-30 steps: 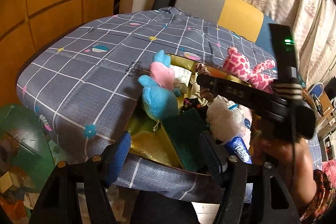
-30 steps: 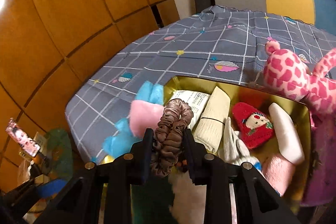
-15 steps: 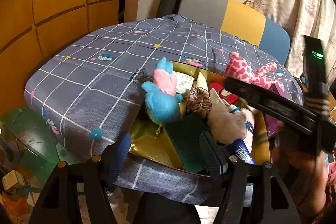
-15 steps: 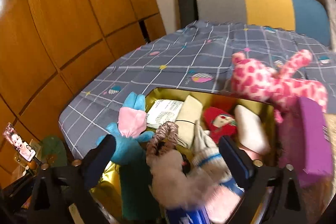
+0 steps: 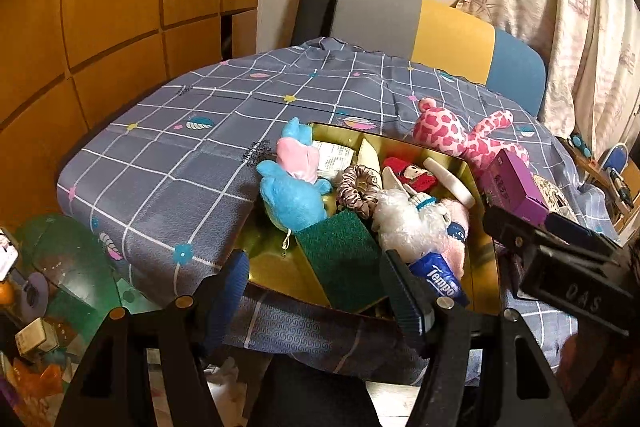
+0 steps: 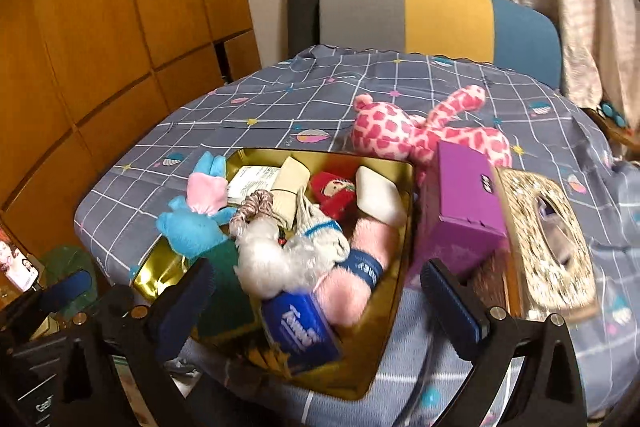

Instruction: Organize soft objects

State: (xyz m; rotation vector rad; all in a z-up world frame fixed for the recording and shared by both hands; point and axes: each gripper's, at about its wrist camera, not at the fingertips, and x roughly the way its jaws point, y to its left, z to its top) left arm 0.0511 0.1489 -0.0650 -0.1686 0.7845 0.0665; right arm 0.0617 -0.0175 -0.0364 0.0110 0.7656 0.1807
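A gold tin (image 5: 482, 251) (image 6: 394, 291) on the checked tablecloth holds several soft things: a blue and pink plush (image 5: 290, 187) (image 6: 196, 223), a brown scrunchie (image 5: 358, 189) (image 6: 256, 205), a white fluffy toy (image 5: 404, 223) (image 6: 268, 259), a green sponge (image 5: 340, 259), a red doll (image 6: 334, 191) and a blue tissue pack (image 5: 438, 277) (image 6: 302, 331). A pink spotted plush (image 5: 464, 139) (image 6: 404, 131) lies on the cloth behind the tin. My left gripper (image 5: 316, 291) is open and empty at the tin's near edge. My right gripper (image 6: 320, 303) is open and empty above the tin's near side.
A purple box (image 6: 464, 211) (image 5: 514, 183) and a glittery tissue box (image 6: 548, 243) stand right of the tin. A grey, yellow and blue chair back (image 6: 436, 19) is behind the table. Wooden panels are at the left, clutter on the floor (image 5: 48, 291) below.
My right gripper let go of the brown scrunchie, which now lies in the tin, opened wide and pulled back toward me. The left gripper rose slightly and stayed open.
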